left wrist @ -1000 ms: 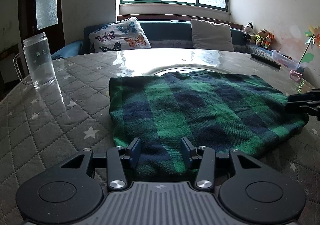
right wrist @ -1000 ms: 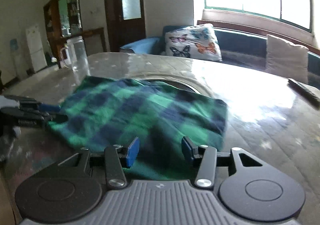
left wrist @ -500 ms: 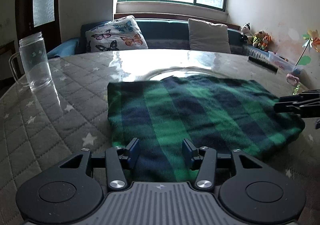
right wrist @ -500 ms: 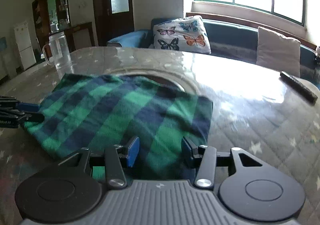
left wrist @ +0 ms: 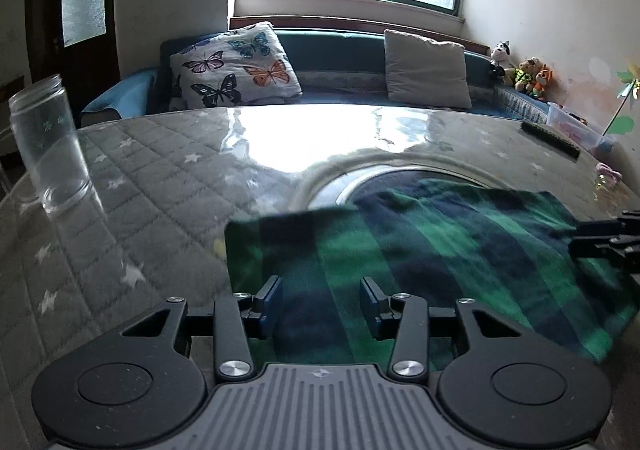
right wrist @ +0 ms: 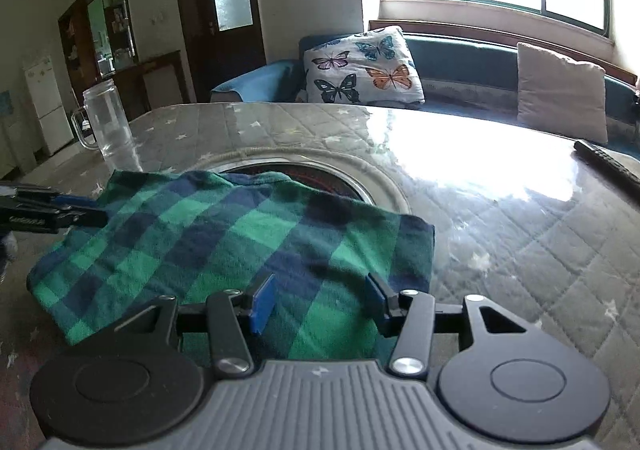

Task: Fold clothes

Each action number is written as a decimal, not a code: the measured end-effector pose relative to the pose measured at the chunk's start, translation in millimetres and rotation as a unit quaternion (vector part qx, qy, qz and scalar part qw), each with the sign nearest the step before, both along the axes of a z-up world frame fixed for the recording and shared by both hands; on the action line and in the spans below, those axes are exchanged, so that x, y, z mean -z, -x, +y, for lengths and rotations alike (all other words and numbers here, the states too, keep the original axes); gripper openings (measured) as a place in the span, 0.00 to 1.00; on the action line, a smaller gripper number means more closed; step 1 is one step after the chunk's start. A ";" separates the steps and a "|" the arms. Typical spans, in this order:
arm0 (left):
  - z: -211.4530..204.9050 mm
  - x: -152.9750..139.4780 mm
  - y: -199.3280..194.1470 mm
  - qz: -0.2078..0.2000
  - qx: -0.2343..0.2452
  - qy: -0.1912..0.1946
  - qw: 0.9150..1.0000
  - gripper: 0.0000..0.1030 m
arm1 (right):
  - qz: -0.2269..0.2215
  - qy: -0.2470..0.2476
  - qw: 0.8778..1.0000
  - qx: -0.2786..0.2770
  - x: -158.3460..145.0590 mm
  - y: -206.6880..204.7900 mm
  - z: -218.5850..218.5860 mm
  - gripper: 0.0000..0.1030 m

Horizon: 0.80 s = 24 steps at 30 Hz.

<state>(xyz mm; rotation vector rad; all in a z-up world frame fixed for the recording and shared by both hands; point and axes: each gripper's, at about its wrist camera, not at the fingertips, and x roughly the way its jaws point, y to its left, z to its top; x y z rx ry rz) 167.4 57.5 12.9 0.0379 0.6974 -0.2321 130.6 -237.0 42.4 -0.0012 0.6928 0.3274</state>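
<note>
Here's the green and navy plaid garment, folded into a flat rectangle and lying on the quilted, star-printed table under a glossy clear cover, with its far edge overlapping the round inset at the table's centre. The left gripper hovers low over the garment's near left end, blue-padded fingers spread wide with nothing between them but cloth showing below; whether they touch the fabric is hard to say. Over on the other side, the right gripper sits above the near right end, its fingers likewise parted and empty. From the left wrist camera, the right gripper's tips poke in at 3 o'clock by the cloth's edge; from the right wrist camera, the left gripper shows at 9 o'clock beside the opposite edge. A clear glass mug stands upright at 10 o'clock, well apart from the garment. A dark remote lies near the table's far rim at 2 o'clock. Beyond, a butterfly cushion rests on the blue sofa.
</note>
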 end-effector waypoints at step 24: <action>6.8 12.5 -69.4 0.011 -0.045 -0.041 0.998 0.43 | 0.024 0.040 0.999 0.020 13.0 -71.1 -8.5 0.46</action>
